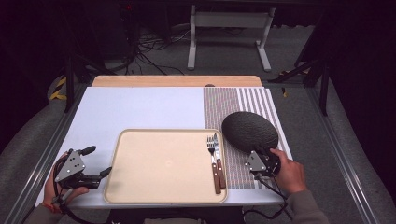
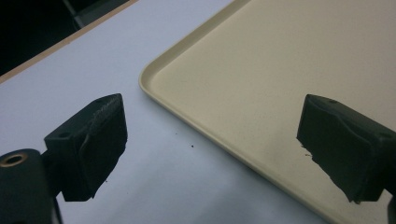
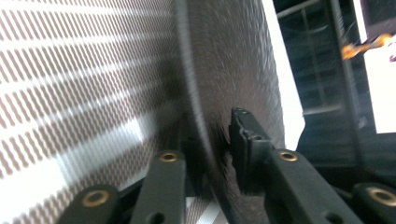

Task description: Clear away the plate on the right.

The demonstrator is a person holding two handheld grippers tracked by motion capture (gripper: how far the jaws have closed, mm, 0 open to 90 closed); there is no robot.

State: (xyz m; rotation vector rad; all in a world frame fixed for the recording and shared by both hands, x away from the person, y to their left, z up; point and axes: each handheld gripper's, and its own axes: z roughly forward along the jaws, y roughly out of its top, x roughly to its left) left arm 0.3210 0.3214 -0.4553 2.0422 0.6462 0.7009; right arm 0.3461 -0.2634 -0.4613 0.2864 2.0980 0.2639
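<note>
White tabletop (image 1: 140, 107) carries everything. At near left, the left gripper (image 1: 100, 161) rests with jaws spread wide, empty — just beside the beige tray (image 1: 159, 163). A fork (image 1: 214, 163) and knife (image 1: 219, 161) lie along the tray's right side. On the striped placemat (image 1: 233, 100), the right gripper (image 1: 258, 151) clamps the dark round plate (image 1: 250, 131) by its near rim, tilted up.

tray (image 1: 159, 163): beige | plate (image 1: 249, 131): dk grey | mat (image 1: 229, 105): brown-wht stripes | table (image 1: 140, 107): wht
</note>
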